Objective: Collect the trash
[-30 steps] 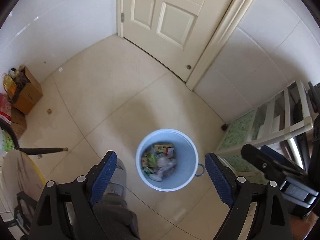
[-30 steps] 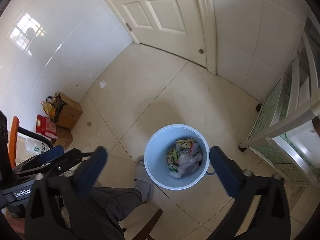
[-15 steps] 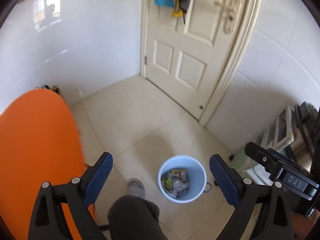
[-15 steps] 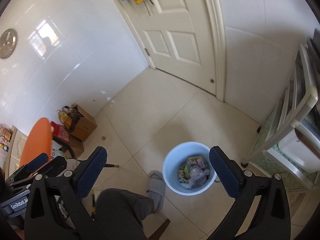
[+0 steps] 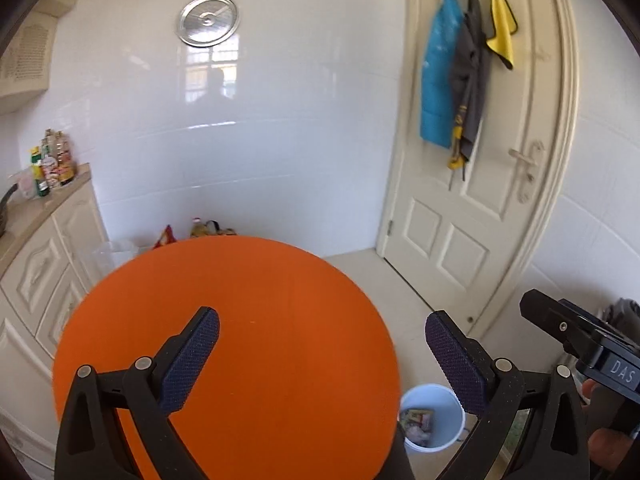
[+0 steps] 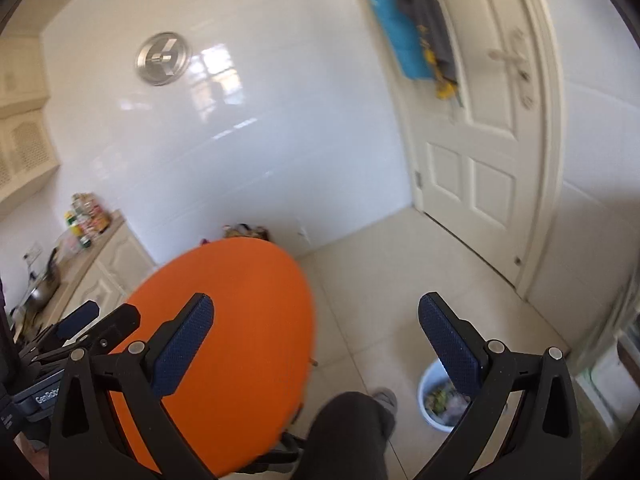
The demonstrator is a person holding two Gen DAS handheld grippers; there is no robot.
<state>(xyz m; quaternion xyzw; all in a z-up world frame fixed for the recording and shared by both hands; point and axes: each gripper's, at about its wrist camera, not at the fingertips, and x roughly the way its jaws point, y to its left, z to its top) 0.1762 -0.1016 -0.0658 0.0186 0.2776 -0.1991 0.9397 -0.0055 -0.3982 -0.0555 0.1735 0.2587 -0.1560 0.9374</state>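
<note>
Your left tool [image 5: 322, 330] hangs above the round orange surface [image 5: 256, 300], its two blue-padded fingers [image 5: 192, 354] spread wide with nothing between them. Your right tool [image 6: 316, 316] is likewise spread and empty, its left finger over the orange surface [image 6: 240, 300] and its right finger over the tiled floor [image 6: 384, 276].

The trash bin [image 5: 434, 416], a pale blue bucket, stands on the floor just beyond the right edge of the orange surface, partly hidden behind your left tool's right finger. Crumpled wrappers [image 5: 418, 424] lie inside it. From the right wrist camera the same trash bin [image 6: 434, 400] sits low on the floor, beside your grey-slippered foot [image 6: 384, 398] and your dark trouser leg [image 6: 348, 432], with its right side covered by the tool's finger.

A white panelled door [image 5: 476, 184] closes the far corner, and a blue apron [image 5: 438, 84], a grey garment and a yellow cloth [image 5: 502, 28] hang from hooks at its top. A round silver wall clock [image 5: 209, 20] is fixed high on the white tiled wall. Bottles [image 5: 52, 162] stand on the cream cabinet counter at the left. Bags and a cardboard box show on the floor behind the orange surface, against the wall, too blurred to make out further.
</note>
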